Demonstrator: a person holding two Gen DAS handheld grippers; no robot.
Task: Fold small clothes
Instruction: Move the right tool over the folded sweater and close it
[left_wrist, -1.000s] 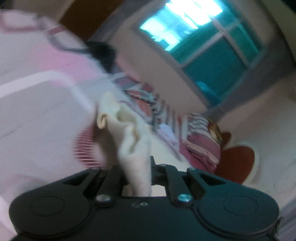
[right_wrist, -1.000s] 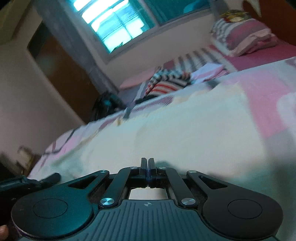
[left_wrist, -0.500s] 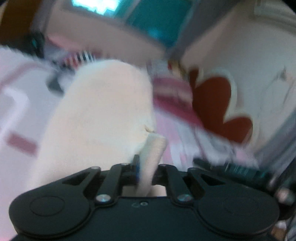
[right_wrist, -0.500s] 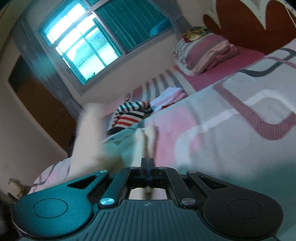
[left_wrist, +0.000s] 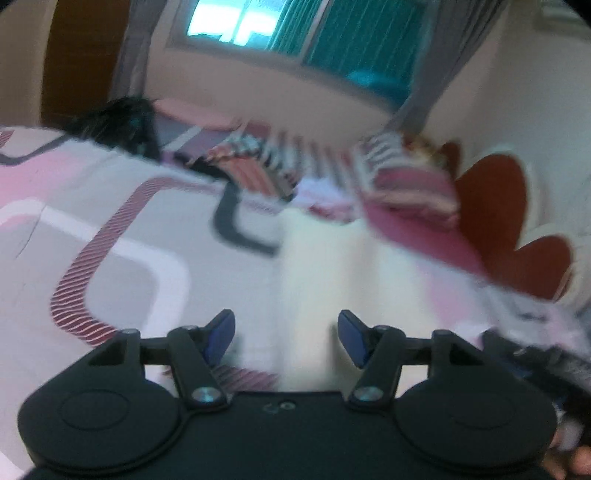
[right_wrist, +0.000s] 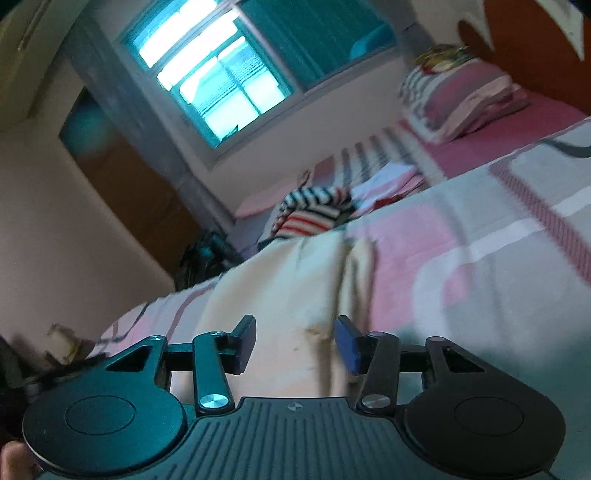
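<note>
Cream garment (left_wrist: 325, 266) on patterned bedspread (left_wrist: 110, 236)

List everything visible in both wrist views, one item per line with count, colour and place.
cream garment: one, cream, lying on the bedspread ahead of both tongs
bedspread: one, pink, grey and white, covering the bed
striped clothes: one pile, red, white and dark, beyond the garment
pillow: one, pink striped, by the headboard
headboard: one, red-brown, far end
window: one, teal curtains, back wall
left tongs: one, black, opening, pads off the garment
right tongs: one, black, opening, pads off the garment
</note>
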